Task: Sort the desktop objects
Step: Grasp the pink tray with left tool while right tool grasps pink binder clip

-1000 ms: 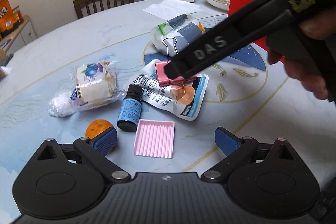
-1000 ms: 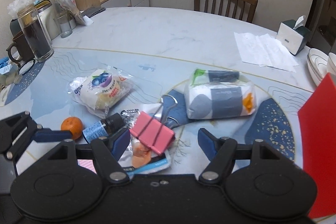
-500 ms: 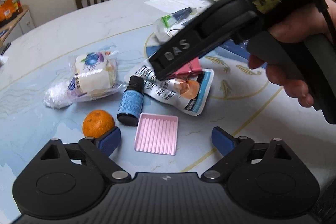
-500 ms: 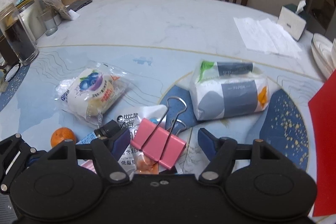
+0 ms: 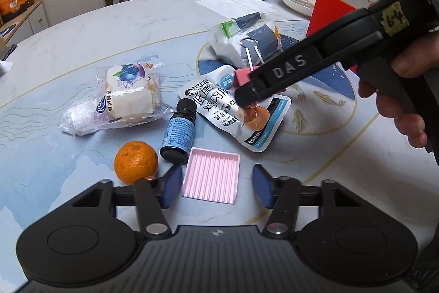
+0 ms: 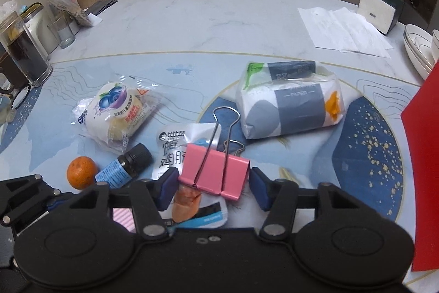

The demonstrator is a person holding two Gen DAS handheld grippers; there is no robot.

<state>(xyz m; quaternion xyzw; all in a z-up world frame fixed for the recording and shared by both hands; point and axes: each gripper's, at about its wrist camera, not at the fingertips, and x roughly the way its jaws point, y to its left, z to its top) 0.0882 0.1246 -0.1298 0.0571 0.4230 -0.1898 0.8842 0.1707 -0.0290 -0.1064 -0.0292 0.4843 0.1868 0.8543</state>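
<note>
The right gripper (image 6: 213,184) straddles the pink clip (image 6: 215,174), jaws spread either side, not yet pinching; the clip rests on a pouch (image 6: 172,147) on the surface (image 6: 192,26). The left gripper (image 5: 216,187) hovers spread over the pink tray (image 5: 211,179), apparently awaiting items.

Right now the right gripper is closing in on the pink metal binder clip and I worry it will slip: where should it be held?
Grip the pink metal binder clip across its flat folded body, from the near side. The right gripper fingers already flank both ends. Avoid the thin wire handles, which pivot. It lies on the white snack pouch.
</note>
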